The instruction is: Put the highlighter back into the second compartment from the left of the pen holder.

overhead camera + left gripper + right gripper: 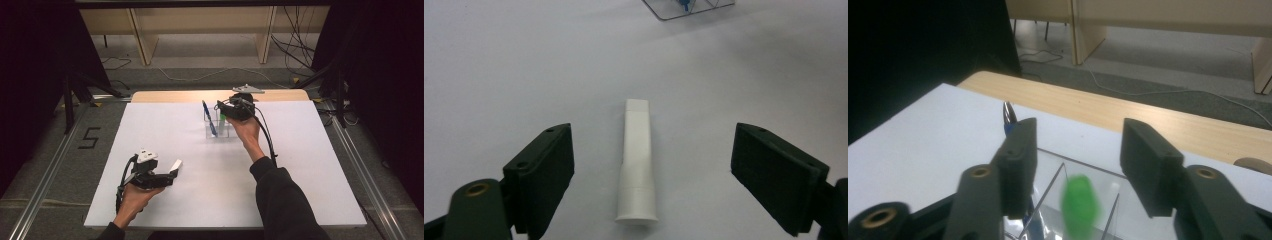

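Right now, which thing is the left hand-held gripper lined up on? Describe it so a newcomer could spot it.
On the white table, look at the near left area, away from the clear organizer at the far middle. There a short white tube lies flat between the open jaws of the left hand-held gripper. It is plain white and lies alone, unlike the blue pen standing in the organizer.

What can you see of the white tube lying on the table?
The white tube is matte, plastic-looking, flared at the near end and stepped narrower at the far end. It lies flat on the white table, centred between the open jaws of the left tongs, which do not touch it. Nothing else touches it.
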Available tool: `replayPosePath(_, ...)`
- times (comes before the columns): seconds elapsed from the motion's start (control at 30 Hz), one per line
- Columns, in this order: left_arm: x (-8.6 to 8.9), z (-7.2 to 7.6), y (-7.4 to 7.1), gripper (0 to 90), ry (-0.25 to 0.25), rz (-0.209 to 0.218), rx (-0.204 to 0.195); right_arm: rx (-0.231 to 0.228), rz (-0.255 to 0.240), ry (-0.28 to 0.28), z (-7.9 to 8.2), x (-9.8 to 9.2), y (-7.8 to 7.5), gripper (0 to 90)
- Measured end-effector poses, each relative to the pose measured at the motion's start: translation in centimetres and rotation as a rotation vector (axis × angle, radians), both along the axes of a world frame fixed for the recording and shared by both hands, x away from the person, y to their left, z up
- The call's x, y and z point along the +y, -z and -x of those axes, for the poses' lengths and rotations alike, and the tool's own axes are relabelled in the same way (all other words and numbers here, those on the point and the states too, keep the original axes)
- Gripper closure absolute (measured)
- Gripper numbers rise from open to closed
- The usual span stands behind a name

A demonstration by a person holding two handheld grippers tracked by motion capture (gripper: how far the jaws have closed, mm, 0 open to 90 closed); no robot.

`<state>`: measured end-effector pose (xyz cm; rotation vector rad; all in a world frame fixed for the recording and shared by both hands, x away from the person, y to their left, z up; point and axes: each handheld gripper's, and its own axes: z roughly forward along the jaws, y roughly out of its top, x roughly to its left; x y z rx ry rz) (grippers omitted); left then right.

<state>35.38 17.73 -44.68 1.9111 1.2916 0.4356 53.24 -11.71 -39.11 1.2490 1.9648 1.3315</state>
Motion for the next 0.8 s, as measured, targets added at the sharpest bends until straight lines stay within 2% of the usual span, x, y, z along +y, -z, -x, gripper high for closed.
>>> replayPosePath(0.13, 0.0, 0.0, 0.0, 16.8, 0.009, -0.007, 0.005, -0.010, 0.004, 0.003, 0.4, -0.3, -0.5, 41.1)
replayPosePath(0.2, 0.0, 0.0, 0.0, 16.8, 0.011, -0.011, 0.007, -0.013, 0.001, -0.013, 0.8, -0.6, -0.9, 37.2)
replayPosePath(0.33, 0.0, 0.0, 0.0, 16.8, 0.008, -0.012, 0.011, -0.020, 0.007, -0.029, 1.4, -0.9, -1.1, 34.9)
replayPosePath(0.37, -0.1, 0.0, 0.1, 16.8, 0.005, -0.009, 0.012, -0.019, 0.004, -0.051, 1.9, -1.1, -1.1, 32.9)
replayPosePath(0.43, -0.1, -0.1, 0.1, 16.8, 0.007, -0.012, 0.017, -0.023, 0.014, -0.069, 2.5, -1.4, -1.1, 31.6)
replayPosePath(0.5, 0.0, -0.1, 0.2, 16.8, 0.018, -0.024, 0.022, -0.026, 0.007, -0.090, 3.1, -1.7, -1.1, 31.2)
replayPosePath(0.8, -0.1, -0.2, 0.3, 16.8, 0.013, -0.026, 0.026, -0.037, -0.011, -0.140, 5.5, -3.0, -1.3, 29.0)
